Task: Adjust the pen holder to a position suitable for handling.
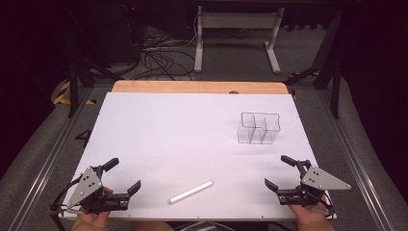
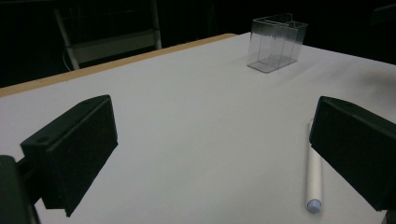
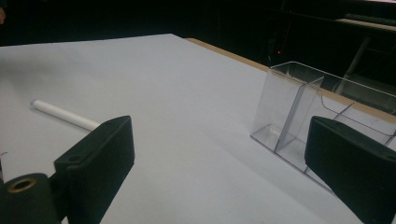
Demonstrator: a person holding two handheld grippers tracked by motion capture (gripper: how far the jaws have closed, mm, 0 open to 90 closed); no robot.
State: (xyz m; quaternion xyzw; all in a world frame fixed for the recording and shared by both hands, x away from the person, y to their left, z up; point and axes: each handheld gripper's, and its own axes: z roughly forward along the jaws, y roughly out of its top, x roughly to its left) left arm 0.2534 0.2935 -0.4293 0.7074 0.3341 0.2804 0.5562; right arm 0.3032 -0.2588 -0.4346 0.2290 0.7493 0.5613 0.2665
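I am sitting at the very start: both tools are resting at the near edge of the white table [image 1: 144,125], the left gripper [image 1: 126,175] and the right gripper [image 1: 280,172] each holding its jaws wide apart with nothing between them. The one white marker [image 1: 190,192] is lying flat near the front edge, between the two grippers, and well apart from the one clear divided holder [image 1: 259,128] farther back on the right. I judge the next move is calling for a reach to the marker, jaws squared across its barrel.

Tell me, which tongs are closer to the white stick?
The left tongs. The white stick lies just beside them, while the right tongs sit farther off.
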